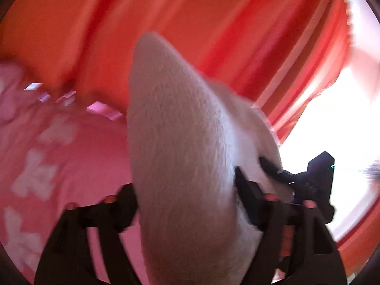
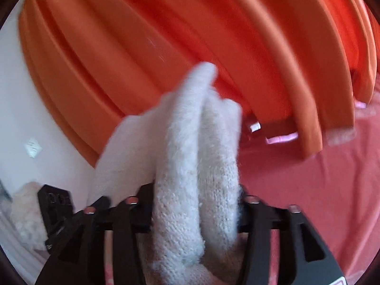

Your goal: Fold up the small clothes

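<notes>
Fleece filled the middle of both views. At the left, the left gripper (image 1: 185, 204) had its jaws closed onto a white fuzzy knit garment (image 1: 180, 142), which rose from between them in a rounded, tapering lobe held up in the air above the pink patterned bedsheet (image 1: 59, 166); the exact kind of garment could not be told, as blur softened everything. Behind it hung orange curtains (image 1: 213, 35), with bright window light at the far right. The right gripper (image 1: 318, 180) showed there as a dark shape just beside the garment's right edge.

In the right wrist view the right gripper (image 2: 194, 211) likewise had its jaws pinched on the same white knit (image 2: 197, 166), here bunched into two thick rolls that stood up between them. The bedsheet (image 2: 308, 201) lay below to the right, apparently well clear of the cloth, and the left gripper (image 2: 57, 211) sat at the lower left.

Judging from this, the garment was lifted between both grips, probably to be spread or doubled. To do it well, both pinches should stay firm near the edges, the hands should draw apart until the bunching flattens, then lower the piece evenly onto the bed before bringing one edge over the other.

No basket, box or other container was visible in either view.
</notes>
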Tool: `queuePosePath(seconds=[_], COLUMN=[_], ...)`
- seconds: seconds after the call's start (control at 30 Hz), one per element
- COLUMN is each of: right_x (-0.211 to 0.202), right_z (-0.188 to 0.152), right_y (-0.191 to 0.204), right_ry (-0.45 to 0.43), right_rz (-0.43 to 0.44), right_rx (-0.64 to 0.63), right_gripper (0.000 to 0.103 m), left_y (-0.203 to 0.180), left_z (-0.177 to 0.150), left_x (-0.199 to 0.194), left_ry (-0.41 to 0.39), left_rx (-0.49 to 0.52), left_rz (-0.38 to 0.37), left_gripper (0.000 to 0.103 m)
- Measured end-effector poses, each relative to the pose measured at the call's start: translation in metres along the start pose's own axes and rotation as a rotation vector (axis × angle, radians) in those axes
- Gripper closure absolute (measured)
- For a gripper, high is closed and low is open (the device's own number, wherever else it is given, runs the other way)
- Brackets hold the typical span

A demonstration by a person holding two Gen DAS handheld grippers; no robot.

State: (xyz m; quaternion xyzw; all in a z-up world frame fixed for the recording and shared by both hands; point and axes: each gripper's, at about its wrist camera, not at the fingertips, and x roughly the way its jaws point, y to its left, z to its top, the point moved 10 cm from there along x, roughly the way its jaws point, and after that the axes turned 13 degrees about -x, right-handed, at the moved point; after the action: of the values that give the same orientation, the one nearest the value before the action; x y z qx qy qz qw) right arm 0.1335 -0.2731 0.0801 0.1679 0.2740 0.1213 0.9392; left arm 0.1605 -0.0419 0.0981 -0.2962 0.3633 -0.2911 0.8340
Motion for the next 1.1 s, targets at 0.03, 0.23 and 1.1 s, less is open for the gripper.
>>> queuePosePath(seconds=[0.03, 0.23, 1.1], right_x=[0.017, 0.036, 0.074], right_z=[-0.018, -0.062, -0.043], right_y=[-0.014, -0.037, -0.017], right_ry=[0.051, 0.199, 0.134], right_rz=[-0.059, -0.118, -0.004], right_rx=[0.015, 0.080, -0.020], right_gripper=[0.048, 0.049, 0.070], left_y=[0.038, 0.088, 0.064], left_z=[-0.007, -0.031, -0.013], left_x=[0.016, 0.021, 0.076], left_ry=[0.016, 0.073, 0.071], left_rx=[-0.033, -0.097, -0.146], left_rz=[0.138, 0.278, 0.040], left_gripper=[0.026, 0.035, 0.046])
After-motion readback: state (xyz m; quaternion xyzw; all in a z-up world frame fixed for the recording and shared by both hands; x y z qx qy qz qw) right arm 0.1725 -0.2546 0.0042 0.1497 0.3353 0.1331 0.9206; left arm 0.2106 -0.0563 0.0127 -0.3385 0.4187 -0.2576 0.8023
